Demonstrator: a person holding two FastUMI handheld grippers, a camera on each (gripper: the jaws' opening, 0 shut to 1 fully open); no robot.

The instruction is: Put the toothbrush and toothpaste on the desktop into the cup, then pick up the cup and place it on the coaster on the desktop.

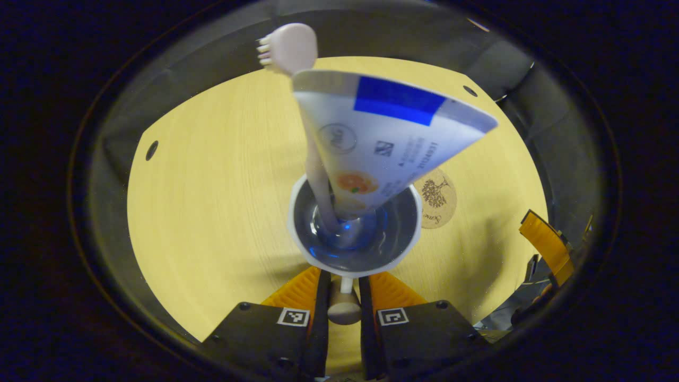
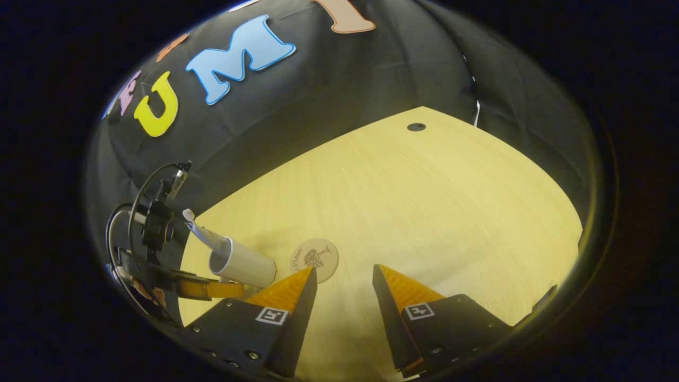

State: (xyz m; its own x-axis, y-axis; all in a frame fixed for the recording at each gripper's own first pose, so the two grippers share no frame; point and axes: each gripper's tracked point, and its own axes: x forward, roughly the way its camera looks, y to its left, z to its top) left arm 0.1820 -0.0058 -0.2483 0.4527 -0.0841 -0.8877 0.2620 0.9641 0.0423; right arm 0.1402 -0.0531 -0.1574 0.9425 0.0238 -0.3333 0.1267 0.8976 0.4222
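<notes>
A white cup (image 1: 354,253) is held by its handle (image 1: 344,310), with my left gripper (image 1: 345,284) shut on that handle. Standing in the cup are a white toothpaste tube (image 1: 387,143) with a blue band and a pale toothbrush (image 1: 289,50), bristles up. Just behind the cup to the right, a round cork coaster (image 1: 436,199) lies flat on the table. In the right gripper view the cup (image 2: 241,265) leans in the left gripper (image 2: 159,239), just left of the coaster (image 2: 314,260). My right gripper (image 2: 345,276) is open, close above the table by the coaster, holding nothing.
The light wooden table (image 1: 212,185) has small dark holes near its corners (image 2: 416,127). Black cloth walls close it in at the back and sides. The other gripper (image 1: 546,244) shows at the right in the left gripper view. Bare wood (image 2: 424,201) stretches right of the coaster.
</notes>
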